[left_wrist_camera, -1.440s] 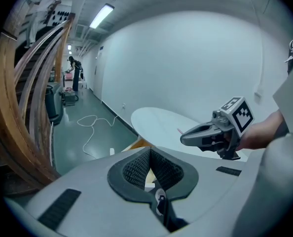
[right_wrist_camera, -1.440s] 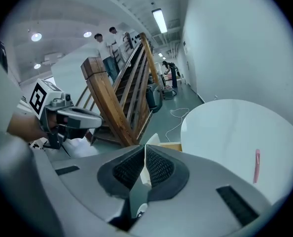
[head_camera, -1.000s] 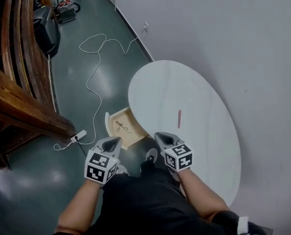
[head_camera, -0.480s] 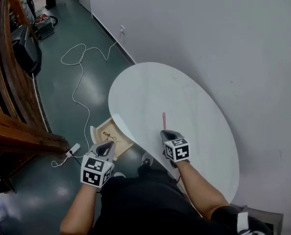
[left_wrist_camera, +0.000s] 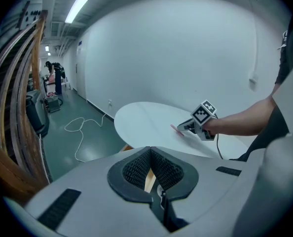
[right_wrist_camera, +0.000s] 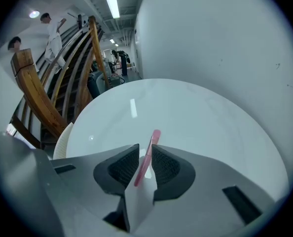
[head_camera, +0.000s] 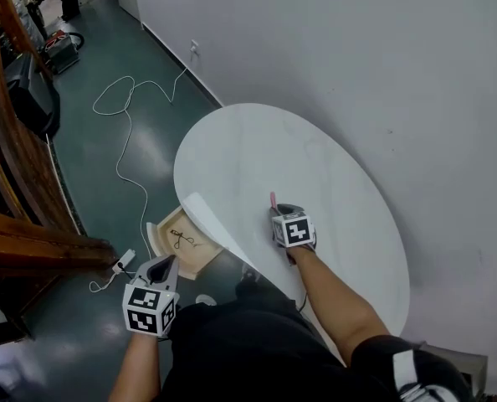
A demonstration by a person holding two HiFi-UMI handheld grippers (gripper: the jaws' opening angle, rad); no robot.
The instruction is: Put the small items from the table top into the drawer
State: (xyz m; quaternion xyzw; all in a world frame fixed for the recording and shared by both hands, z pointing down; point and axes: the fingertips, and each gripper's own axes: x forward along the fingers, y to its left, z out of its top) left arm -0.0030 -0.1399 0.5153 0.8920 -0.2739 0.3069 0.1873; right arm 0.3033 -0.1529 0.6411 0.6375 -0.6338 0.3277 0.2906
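A thin pink stick (head_camera: 272, 199) lies on the white oval table (head_camera: 332, 166). My right gripper (head_camera: 280, 213) is down on the table over the stick's near end. In the right gripper view the pink stick (right_wrist_camera: 154, 137) runs through the narrow gap of the right gripper (right_wrist_camera: 145, 149), whose pads stand a little apart on either side. Below the table's left edge an open wooden drawer (head_camera: 158, 239) holds a small dark item (head_camera: 180, 239). My left gripper (head_camera: 158, 268) hangs shut and empty, low beside the drawer. The left gripper view shows the right gripper (left_wrist_camera: 186, 127) at the stick (left_wrist_camera: 176, 129).
A white cable (head_camera: 123, 141) loops across the green floor to a power strip (head_camera: 123, 260) near the drawer. Curved wooden railings (head_camera: 14, 182) stand at the left. A white wall (head_camera: 382, 48) runs close behind the table. People stand far down the hall.
My right gripper has moved forward over the table until its jaws straddle the pink stick. The left gripper has dropped back and to the left, away from the drawer.
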